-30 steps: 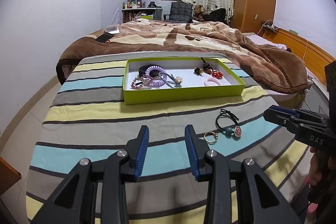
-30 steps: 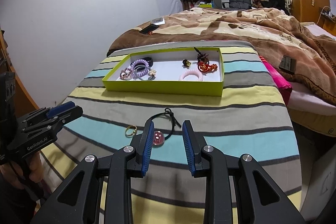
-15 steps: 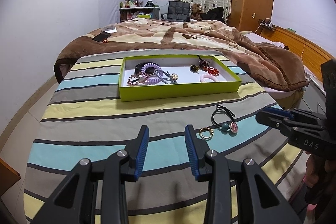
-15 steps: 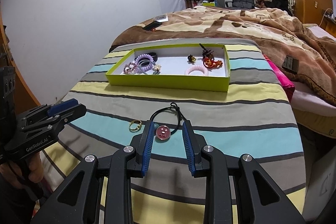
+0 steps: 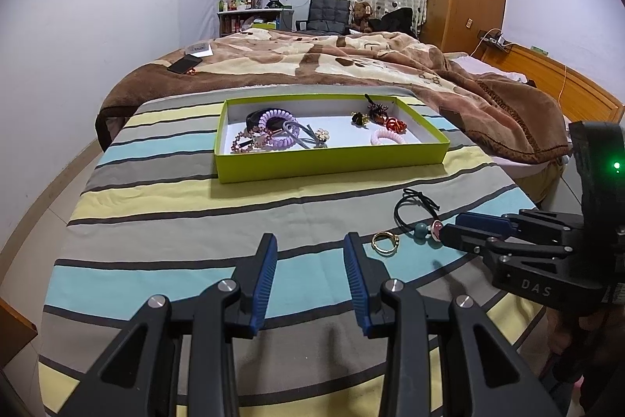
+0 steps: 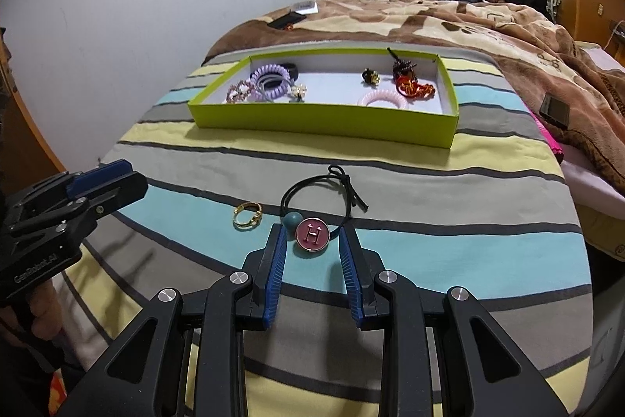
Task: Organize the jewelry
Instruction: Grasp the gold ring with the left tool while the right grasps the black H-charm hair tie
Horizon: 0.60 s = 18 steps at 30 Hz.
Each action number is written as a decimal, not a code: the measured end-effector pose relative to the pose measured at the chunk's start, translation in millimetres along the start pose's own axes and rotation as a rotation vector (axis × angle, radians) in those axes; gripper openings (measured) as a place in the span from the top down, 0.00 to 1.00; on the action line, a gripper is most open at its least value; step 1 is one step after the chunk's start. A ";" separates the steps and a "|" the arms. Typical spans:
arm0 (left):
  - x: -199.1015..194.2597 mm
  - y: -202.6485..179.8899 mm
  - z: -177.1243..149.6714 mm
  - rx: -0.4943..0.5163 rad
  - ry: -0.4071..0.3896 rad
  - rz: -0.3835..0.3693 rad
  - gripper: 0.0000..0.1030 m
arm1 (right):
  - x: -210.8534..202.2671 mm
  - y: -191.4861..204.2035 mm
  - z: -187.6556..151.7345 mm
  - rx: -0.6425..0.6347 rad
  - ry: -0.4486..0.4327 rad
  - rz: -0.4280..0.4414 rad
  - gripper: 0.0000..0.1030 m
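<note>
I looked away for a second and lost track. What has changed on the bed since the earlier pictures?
The right gripper came down over the hair tie; its round charm now lies between the open jaws, not gripped. The left gripper stayed open over the cloth; the gold ring and green tray kept their places.

I see a striped cloth (image 6: 429,241) w/ yellow, grey & blue bands. On it: green tray (image 6: 324,124) at the far side; nearer me a black hair tie (image 6: 312,217) w/ teal bead & "H" charm, gold ring (image 6: 247,215) just left of it.
</note>
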State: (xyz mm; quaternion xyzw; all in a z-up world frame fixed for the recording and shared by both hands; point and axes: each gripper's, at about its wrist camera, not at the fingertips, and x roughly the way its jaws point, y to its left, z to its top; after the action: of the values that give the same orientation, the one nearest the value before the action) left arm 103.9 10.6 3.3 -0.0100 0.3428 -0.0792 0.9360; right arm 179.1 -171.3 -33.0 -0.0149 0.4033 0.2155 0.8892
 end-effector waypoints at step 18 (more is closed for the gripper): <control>16.4 -8.5 0.1 0.007 0.047 -0.065 0.62 | 8.9 0.0 3.3 -0.009 0.034 -0.018 0.79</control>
State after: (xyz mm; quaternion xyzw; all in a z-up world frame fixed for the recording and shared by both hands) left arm 115.1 -0.3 -6.5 -0.0159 0.3636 -0.1109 0.9248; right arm 186.6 -167.3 -37.2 -0.0261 0.4174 0.2088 0.8840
